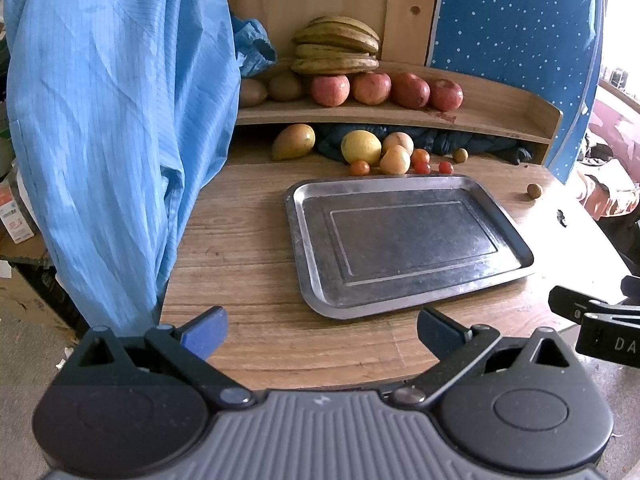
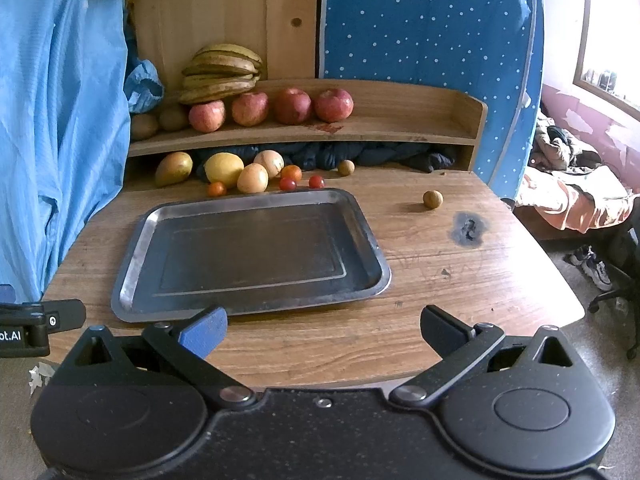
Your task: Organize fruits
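Both tongs gape — left tongs [image 1: 322, 330]; right tongs [image 2: 323, 330]; kiwis [image 1: 253, 91] half-hidden.

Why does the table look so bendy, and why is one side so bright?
In the left wrist view, the fisheye lens curves the table edge and shelf, and daylight washes out the far right. In the right wrist view, the window glares white, while the tray rim gives a soft shine. Both views are sharp in the middle and stretched at the edges.
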`<state>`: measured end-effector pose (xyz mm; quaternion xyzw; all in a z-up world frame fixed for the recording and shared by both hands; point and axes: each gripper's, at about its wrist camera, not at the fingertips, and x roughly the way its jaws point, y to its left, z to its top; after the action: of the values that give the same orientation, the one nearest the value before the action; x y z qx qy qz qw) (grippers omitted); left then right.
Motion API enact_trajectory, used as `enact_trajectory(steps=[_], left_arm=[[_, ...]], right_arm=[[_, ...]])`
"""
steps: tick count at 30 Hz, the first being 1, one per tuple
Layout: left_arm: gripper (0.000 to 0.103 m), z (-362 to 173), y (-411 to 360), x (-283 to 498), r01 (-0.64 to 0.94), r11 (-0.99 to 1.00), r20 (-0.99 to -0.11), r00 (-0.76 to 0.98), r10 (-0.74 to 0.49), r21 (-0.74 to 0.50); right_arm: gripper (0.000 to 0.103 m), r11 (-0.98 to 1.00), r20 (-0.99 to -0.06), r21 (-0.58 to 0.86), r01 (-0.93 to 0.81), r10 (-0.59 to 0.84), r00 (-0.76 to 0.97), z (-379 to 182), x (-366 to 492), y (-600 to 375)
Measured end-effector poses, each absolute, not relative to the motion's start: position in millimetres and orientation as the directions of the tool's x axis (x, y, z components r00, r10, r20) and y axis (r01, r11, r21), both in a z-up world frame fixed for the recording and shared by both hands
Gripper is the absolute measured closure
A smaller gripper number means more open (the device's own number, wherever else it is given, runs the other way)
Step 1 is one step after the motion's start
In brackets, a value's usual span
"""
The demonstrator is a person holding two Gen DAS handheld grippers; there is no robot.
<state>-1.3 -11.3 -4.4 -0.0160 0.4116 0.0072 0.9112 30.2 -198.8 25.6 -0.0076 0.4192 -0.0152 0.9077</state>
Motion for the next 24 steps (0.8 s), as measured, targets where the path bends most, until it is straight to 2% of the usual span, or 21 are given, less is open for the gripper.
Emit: enact_trajectory(steps=[24], left_arm=[[0.000,-16,-50,25,-0.134,0.991,-0.811,0.581,0.070,-0.010]], right_arm=[[0.001,0.997,-0.795,0.006,-0.074,0.050,0.604,13,57,-242]])
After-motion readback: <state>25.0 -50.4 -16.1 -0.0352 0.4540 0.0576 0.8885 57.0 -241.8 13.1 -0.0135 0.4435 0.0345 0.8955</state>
